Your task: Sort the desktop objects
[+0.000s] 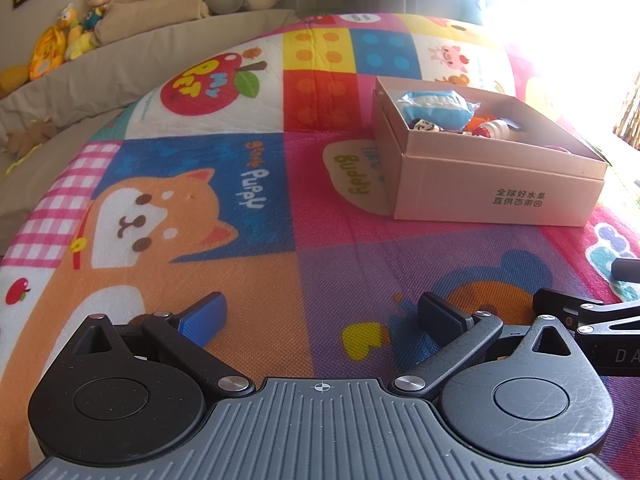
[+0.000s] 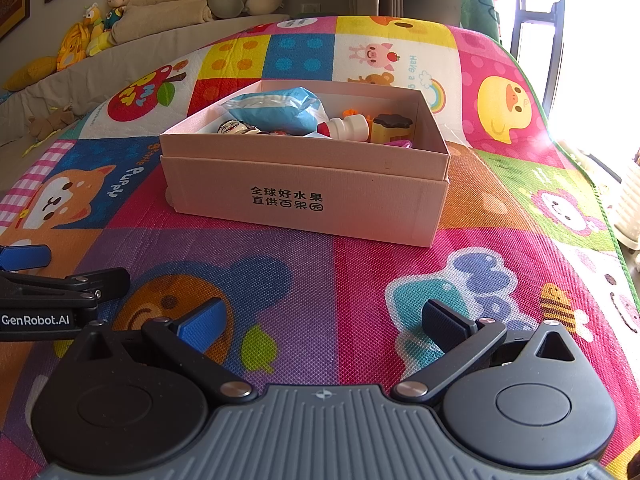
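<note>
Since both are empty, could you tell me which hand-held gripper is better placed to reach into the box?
Probably the right hand-held gripper: the box lies straight ahead. For the left, it sits off to the right.

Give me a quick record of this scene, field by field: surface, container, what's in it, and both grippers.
Surface: colourful cartoon play mat
Container: open cardboard box, printed text on its front
Contents: blue-and-white pouch, white bottle with red cap, cake-shaped toy, small figure
Left hand-held gripper: open, empty
Right hand-held gripper: open, empty

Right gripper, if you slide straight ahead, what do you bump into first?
Probably the cardboard box. The right gripper, open and empty, points at its near wall across bare play mat.
</note>
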`<state>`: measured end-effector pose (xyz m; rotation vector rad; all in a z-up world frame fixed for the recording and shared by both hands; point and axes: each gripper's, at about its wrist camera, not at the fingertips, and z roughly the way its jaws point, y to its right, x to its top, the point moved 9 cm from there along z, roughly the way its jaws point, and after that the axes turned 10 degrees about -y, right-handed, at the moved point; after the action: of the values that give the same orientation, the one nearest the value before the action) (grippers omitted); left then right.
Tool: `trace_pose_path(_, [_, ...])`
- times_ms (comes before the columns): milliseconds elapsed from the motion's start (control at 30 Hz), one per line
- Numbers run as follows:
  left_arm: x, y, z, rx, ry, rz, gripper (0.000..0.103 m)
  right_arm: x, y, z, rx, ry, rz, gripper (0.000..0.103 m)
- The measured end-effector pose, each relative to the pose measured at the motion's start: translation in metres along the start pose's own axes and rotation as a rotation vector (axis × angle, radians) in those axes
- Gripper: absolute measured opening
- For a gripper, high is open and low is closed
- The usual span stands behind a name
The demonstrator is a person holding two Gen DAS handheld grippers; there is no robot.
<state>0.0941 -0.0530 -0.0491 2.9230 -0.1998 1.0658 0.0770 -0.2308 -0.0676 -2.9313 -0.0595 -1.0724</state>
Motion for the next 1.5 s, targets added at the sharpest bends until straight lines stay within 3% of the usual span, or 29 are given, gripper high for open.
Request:
trace_pose_path(433, [-0.0048,0.0008,-0.0055,-0.018,-0.061,0.013,0.103,0.0003,0.0007,-0.0002,0.0,0.0,0.0,0.103])
trace_pose_path(1500, [-0.0056,-0.0004,-0.0071,-0.018,-0.043,-0.009,0.103,0.0001,0.0001,0.0006,0.001,0.0,0.0,0.103])
